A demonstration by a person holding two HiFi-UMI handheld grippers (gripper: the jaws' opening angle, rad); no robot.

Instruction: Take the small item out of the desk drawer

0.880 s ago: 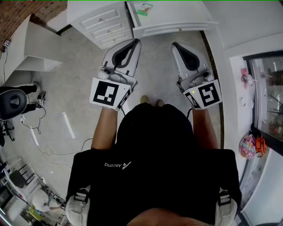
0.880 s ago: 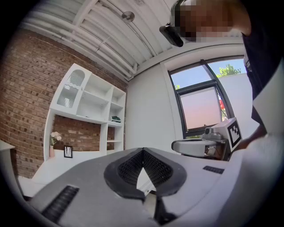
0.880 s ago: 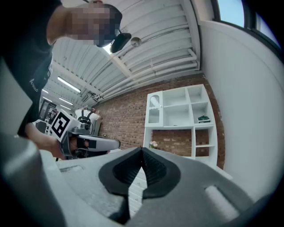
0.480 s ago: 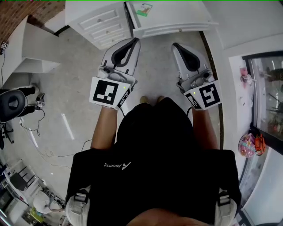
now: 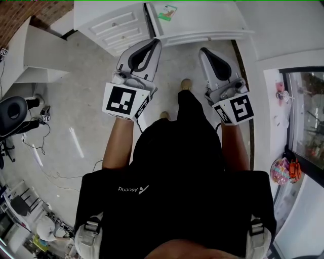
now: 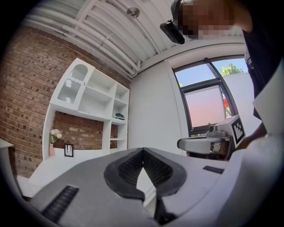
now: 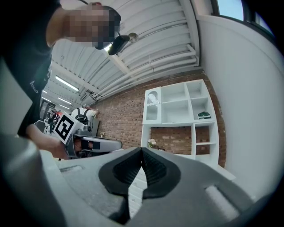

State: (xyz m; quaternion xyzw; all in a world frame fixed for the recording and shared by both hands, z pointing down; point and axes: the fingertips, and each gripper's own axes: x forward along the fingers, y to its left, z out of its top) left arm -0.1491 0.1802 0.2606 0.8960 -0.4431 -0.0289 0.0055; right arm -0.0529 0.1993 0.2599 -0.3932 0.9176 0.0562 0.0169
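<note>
The white desk (image 5: 202, 23) stands ahead at the top of the head view, and its drawer unit (image 5: 120, 29) has all fronts closed. No small item shows; only a green-printed card (image 5: 166, 11) lies on the desk top. My left gripper (image 5: 156, 44) is held in the air short of the drawers, shut with nothing in it. My right gripper (image 5: 202, 50) hovers beside it, also shut and empty. The pads meet in the left gripper view (image 6: 143, 150) and in the right gripper view (image 7: 142, 150).
The person's shoe (image 5: 186, 84) is stepping onto the grey floor between the grippers. A white bench (image 5: 43, 55) and an office chair (image 5: 12, 115) with cables are at the left. A glass case (image 5: 309, 111) and a pink bag (image 5: 280, 170) are at the right. White wall shelves (image 7: 182, 113) hang on brick.
The person has stepped forward, one leg and shoe swinging out between the grippers. Both grippers have drifted slightly nearer the desk and stay shut.
</note>
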